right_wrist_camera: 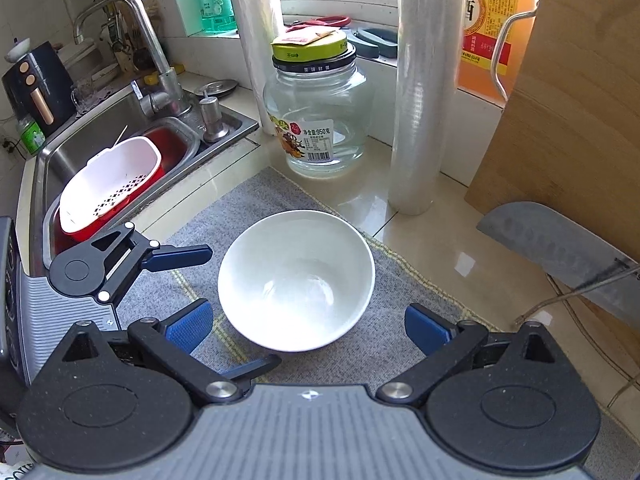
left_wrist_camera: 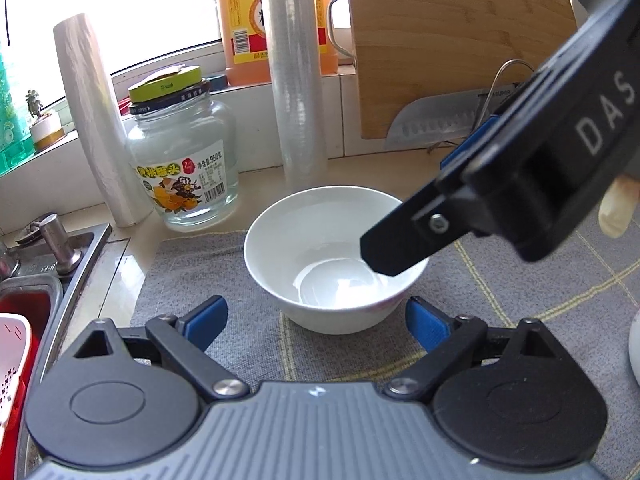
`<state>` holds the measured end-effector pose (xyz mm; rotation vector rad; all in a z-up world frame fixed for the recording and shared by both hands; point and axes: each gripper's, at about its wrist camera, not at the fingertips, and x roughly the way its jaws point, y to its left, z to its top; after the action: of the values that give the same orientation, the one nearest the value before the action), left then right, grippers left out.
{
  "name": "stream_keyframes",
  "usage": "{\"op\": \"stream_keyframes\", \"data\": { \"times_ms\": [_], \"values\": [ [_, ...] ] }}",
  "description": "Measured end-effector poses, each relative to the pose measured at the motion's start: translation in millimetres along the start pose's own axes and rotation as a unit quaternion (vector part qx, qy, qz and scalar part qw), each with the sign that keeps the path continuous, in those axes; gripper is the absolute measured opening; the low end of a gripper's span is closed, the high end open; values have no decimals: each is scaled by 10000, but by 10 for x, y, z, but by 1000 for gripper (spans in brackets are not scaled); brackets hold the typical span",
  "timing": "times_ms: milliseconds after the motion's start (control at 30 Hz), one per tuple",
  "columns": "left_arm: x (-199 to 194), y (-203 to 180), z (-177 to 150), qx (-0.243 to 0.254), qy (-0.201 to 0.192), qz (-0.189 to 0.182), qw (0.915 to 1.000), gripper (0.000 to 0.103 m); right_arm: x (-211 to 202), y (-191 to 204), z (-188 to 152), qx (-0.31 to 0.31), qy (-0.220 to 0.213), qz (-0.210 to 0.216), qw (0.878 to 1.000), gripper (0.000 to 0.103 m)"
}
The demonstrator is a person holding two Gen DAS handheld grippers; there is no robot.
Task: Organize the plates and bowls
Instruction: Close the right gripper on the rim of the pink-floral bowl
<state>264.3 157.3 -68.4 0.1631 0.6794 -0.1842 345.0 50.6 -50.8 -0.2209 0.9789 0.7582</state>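
Observation:
A white, empty bowl [left_wrist_camera: 320,252] [right_wrist_camera: 296,276] stands upright on a grey cloth mat [left_wrist_camera: 192,280] [right_wrist_camera: 248,208]. My left gripper [left_wrist_camera: 316,320] is open, its blue pads [left_wrist_camera: 208,316] flanking the bowl's near side without touching it. In the right wrist view the left gripper [right_wrist_camera: 244,308] comes in from the left of the bowl. My right gripper [right_wrist_camera: 308,326] is also open, with the bowl's near edge between its pads [right_wrist_camera: 428,328] and a gap on both sides. In the left wrist view one black finger of the right gripper [left_wrist_camera: 416,208] hangs over the bowl's right rim.
Behind the bowl stand a glass jar [left_wrist_camera: 184,160] [right_wrist_camera: 320,120], two film rolls [left_wrist_camera: 296,80] [right_wrist_camera: 420,92], an orange bottle [left_wrist_camera: 240,20], a wooden board [left_wrist_camera: 460,48] and a cleaver [right_wrist_camera: 560,248]. A sink [right_wrist_camera: 120,128] with a white colander [right_wrist_camera: 112,184] lies left.

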Motion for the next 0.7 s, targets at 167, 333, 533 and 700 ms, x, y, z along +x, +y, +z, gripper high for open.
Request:
{"op": "stream_keyframes", "data": {
  "times_ms": [167,333,533,700],
  "values": [
    [51,-16,-7,16,-6,-8,10000,96,162,-36,58,11,97,35,9999,103],
    [109,-21,9,91,-51,-33,9999,96,328,-74,100,78,224,89,9997,103],
    [146,-35,19,190,-67,-102,9997,95,457,-113,141,114,319,125,9993,98],
    [155,-36,35,220,-82,-145,9996,95,518,-123,176,85,346,121,9993,94]
  ]
}}
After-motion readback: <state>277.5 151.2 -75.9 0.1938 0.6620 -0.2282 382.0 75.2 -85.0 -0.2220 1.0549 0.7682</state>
